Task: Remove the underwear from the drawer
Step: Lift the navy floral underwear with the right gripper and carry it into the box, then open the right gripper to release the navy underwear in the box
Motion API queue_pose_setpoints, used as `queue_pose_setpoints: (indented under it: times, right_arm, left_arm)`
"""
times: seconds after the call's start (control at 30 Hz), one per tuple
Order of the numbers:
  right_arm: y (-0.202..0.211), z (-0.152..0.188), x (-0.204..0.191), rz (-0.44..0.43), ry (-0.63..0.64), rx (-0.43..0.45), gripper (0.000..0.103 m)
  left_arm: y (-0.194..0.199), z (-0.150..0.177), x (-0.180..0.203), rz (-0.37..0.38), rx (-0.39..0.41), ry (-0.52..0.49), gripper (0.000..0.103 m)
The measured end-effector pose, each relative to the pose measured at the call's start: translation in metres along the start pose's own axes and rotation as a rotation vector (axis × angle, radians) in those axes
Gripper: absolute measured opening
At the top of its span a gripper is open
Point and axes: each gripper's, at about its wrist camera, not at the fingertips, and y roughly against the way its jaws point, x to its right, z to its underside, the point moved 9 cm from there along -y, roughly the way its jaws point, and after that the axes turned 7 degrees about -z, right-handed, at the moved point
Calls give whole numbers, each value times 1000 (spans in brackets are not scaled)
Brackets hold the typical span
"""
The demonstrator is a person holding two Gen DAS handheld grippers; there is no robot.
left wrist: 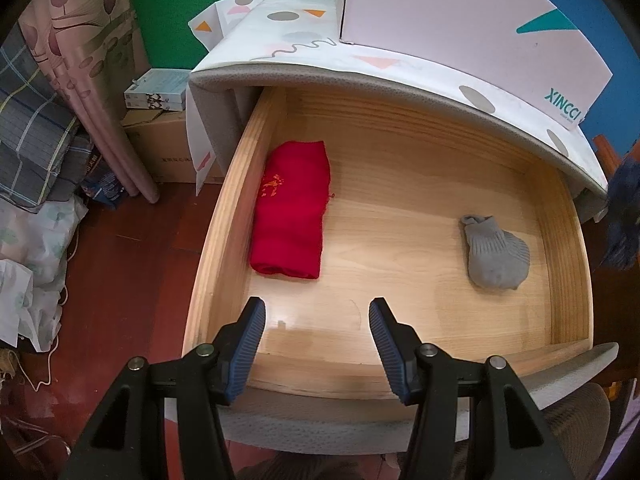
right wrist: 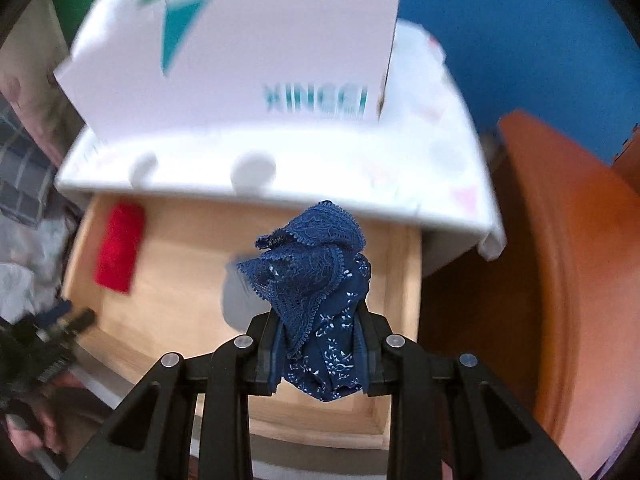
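The underwear [right wrist: 320, 292] is clenched in the right claw [right wrist: 320, 344]; the loose lace ahead could be snagged on the drawer [right wrist: 404, 280]. The left claw [left wrist: 316, 320] is held released.

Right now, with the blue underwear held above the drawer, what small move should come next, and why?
Probably carry the right hand-held gripper to the side, away from the drawer. It is shut on the blue underwear, which hangs bunched above the drawer. The left hand-held gripper is open and holds nothing.
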Motion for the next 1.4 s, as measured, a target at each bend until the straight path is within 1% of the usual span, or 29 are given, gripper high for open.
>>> queue_pose_setpoints:
  times: [0.07, 0.17, 0.27, 0.3, 0.33, 0.43, 0.53, 0.67, 0.7, 0.77, 0.83, 0.93, 1.03, 1.2, 1.27, 1.3, 1.37, 1.4]
  right_arm:
    - [11, -15, -12, -7, 1, 40, 25]
    - [41, -48, -32, -16, 9, 101, 25]
    - [67, -73, -31, -24, 13, 155, 25]
    - [76, -84, -32, -25, 14, 175, 25]
    - [80, -105, -39, -27, 15, 186, 25]
    - [101, -133, -34, -27, 15, 233, 25]
    - [114, -163, -37, -31, 11, 272, 25]
    - [119, -199, -41, -27, 17, 309, 25]
    - [117, -210, -43, -28, 12, 313, 25]
    - [108, -218, -43, -27, 6, 309, 26]
    - [96, -228, -43, -32, -8, 291, 26]
    - [71, -234, -43, -34, -25, 244, 26]
    - [44, -232, -42, -31, -37, 189, 27]
    - [4, -225, -39, -2, -54, 122, 29]
    - [-7, -223, -40, -1, -52, 103, 31]
    - [-12, -221, -42, 3, -49, 92, 34]
    - [-17, -219, -44, 6, -34, 89, 35]
    - [-17, -219, -46, 10, -21, 94, 40]
  left_arm:
    - [0, 0, 0, -4, 0, -1, 55]
    - [0, 0, -1, -8, 2, -1, 55]
    - [1, 0, -2, -12, 5, -1, 55]
    - [2, 0, -2, -12, 9, 0, 55]
    - [2, 0, -2, -13, 12, 1, 55]
    - [3, 0, -1, -14, 15, -2, 55]
    - [3, 0, -1, -18, 20, -5, 55]
    - [3, -1, -2, -18, 22, -6, 55]
    - [3, -1, -2, -18, 23, -5, 55]
    - [4, -2, -3, -15, 29, 1, 55]
    - [6, -3, -6, -25, 42, 15, 55]
    - [6, -3, -6, -15, 41, 18, 55]
    - [7, -4, -7, -16, 47, 21, 55]
    - [6, -4, -5, -25, 51, 12, 55]
    - [7, -4, -5, -28, 53, 10, 55]
    - [7, -4, -5, -29, 55, 10, 55]
    - [7, -4, -6, -27, 55, 12, 55]
    - [7, -5, -7, -28, 55, 13, 55]
